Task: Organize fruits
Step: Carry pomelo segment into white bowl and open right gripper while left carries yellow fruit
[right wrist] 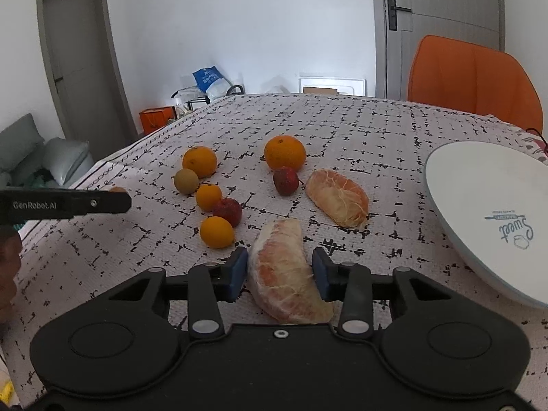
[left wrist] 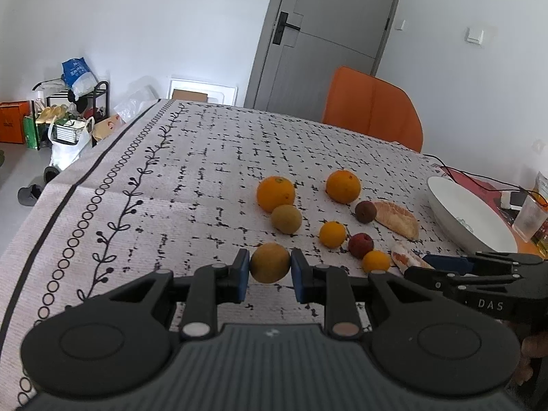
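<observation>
white walls [right wrist: 222, 17], grey door [left wrist: 328, 30], orange chair [left wrist: 373, 109]

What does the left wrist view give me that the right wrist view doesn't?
Only the left wrist view shows the left claw closed on a brownish round fruit, plus a clear cup past the plate. Only the right wrist view shows the right claw around a peeled pomelo segment, its pads beside it but contact unclear, and the plate's "Sweet" print. Both show the two large oranges, the white plate and the orange chair.
</observation>
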### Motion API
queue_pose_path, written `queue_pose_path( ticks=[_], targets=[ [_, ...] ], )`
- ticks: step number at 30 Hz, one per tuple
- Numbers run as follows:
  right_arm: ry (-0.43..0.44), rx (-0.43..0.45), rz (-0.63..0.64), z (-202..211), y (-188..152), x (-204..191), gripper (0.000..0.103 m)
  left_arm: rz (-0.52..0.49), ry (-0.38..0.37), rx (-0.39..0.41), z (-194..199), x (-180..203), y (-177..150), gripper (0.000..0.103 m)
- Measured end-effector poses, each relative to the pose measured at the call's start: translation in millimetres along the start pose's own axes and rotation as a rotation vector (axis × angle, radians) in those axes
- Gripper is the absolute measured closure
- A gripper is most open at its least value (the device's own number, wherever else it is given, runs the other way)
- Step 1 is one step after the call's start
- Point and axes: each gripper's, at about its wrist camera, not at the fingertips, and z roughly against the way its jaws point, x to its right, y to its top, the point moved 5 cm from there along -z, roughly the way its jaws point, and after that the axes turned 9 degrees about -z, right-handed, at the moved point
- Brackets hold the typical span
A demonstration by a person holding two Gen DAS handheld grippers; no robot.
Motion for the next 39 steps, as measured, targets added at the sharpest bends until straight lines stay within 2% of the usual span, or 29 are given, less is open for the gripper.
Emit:
queue_pose_path(
  ticks=[9,22,39],
  targets=[
    [0.014,0.072,-0.059,24,10,12,0.065,-0.036,-0.013,0.022,1,19,10,0.079],
    [-0.036,0.180,-0.126,65,26,47,0.065,-0.110,-0.063,0.055,-4,61,28,0.079],
    [-0.115,0.240,-0.211,91,24,99,0.065,-0.195,-0.111,0.080,-22,112,50,0.079]
  ],
)
